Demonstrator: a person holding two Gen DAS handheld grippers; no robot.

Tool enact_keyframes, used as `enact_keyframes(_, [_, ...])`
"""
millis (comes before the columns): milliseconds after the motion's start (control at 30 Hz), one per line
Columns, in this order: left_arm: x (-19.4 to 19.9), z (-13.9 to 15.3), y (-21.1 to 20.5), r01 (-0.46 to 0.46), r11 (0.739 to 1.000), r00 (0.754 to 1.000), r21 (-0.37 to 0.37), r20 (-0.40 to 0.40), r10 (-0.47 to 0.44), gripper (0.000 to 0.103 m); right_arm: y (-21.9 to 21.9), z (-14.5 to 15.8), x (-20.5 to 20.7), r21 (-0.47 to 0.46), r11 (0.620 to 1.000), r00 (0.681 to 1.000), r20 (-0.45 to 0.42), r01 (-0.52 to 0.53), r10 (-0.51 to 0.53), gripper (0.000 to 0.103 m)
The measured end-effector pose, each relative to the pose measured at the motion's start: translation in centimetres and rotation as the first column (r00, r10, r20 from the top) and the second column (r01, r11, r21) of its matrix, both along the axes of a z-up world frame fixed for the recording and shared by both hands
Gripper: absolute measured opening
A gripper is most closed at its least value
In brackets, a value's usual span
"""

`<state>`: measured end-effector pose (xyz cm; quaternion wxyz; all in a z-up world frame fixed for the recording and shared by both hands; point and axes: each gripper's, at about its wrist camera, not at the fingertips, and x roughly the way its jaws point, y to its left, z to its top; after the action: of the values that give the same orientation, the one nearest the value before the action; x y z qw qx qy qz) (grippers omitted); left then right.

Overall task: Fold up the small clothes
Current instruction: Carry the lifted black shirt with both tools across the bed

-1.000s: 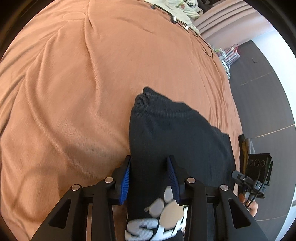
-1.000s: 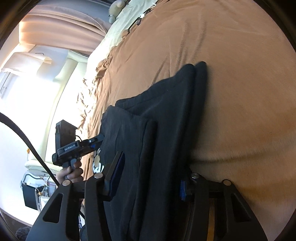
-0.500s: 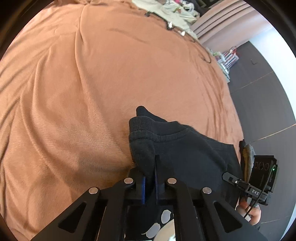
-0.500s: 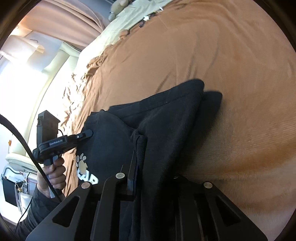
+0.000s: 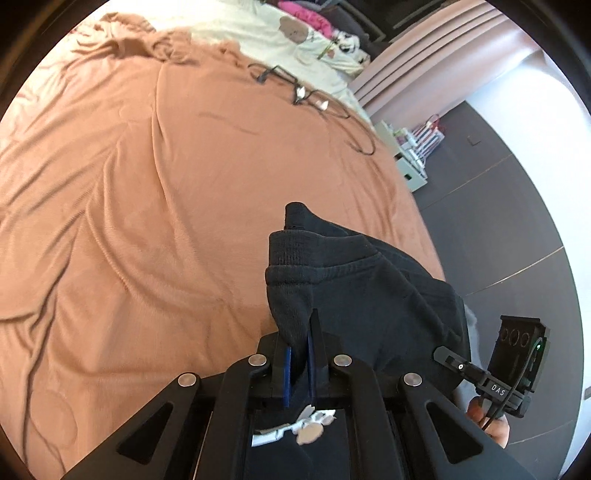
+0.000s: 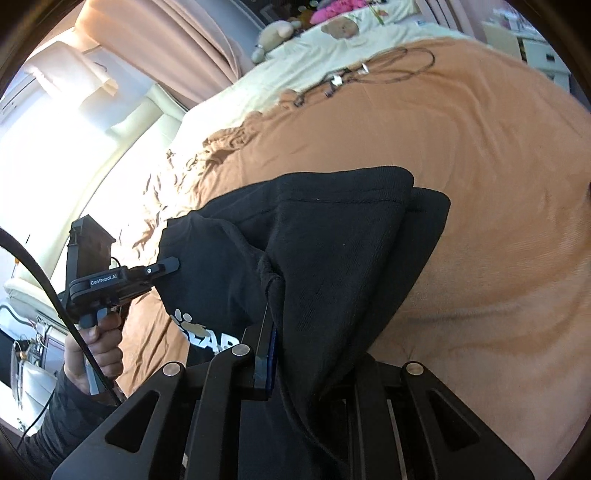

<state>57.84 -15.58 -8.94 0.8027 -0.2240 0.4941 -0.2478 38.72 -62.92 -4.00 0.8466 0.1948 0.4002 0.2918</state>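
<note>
A black sweatshirt (image 5: 369, 288) with a white paw print and letters hangs bunched over the orange-brown bed cover (image 5: 147, 184). My left gripper (image 5: 299, 332) is shut on its ribbed hem, the blue pads pinching the cloth. In the right wrist view the same sweatshirt (image 6: 332, 240) drapes over my right gripper (image 6: 291, 332), which is shut on a thick fold; only one of its fingers (image 6: 266, 350) shows, the other is under cloth. Each gripper appears in the other's view, hand-held: the right gripper (image 5: 517, 373), the left gripper (image 6: 122, 280).
A dark cable with white plugs (image 5: 310, 96) lies on the bed cover (image 6: 480, 147) near the cream bear-print bedding (image 5: 291, 33). A plush toy (image 6: 277, 33) sits by the curtains. Dark floor (image 5: 517, 221) and a white shelf unit (image 5: 410, 162) border the bed's right edge.
Both grippers went from open around the sweatshirt to shut on it. The cloth has been lifted and bunched, and both views now take in more of the bed's far end.
</note>
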Motion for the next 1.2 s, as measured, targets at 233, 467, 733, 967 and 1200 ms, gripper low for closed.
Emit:
enact_keyframes(233, [-3.8, 4.2, 0.6, -0.004, 1.000, 0.998, -0.023, 0.067, 0.006, 0.006, -0.7, 3.2, -5.7, -0.011, 1.000, 0.998, 0.064, 0.014, -0.013, 0.011])
enact_keyframes(467, [-7.8, 7.5, 1.8, -0.007, 0.998, 0.993, -0.057, 0.118, 0.014, 0.006, -0.6, 6.0, -11.7, -0.022, 0.999, 0.991, 0.131, 0.023, -0.020, 0.011])
enact_keyframes(733, [-13.0, 10.4, 3.0, -0.012, 0.996, 0.985, -0.092, 0.172, 0.028, 0.006, -1.1, 8.6, -18.6, -0.027, 0.999, 0.983, 0.184, 0.034, -0.028, 0.011])
enact_keyframes(967, [-18.7, 14.2, 4.5, -0.015, 0.993, 0.967, -0.120, 0.252, 0.045, 0.006, -1.1, 11.1, -24.8, -0.031, 0.999, 0.965, 0.261, 0.038, -0.029, 0.011])
enact_keyframes(1200, [-24.2, 18.0, 6.9, -0.029, 0.989, 0.944, -0.147, 0.322, 0.075, 0.006, -0.4, 13.9, -31.3, -0.046, 0.999, 0.941, 0.337, 0.025, -0.008, 0.011])
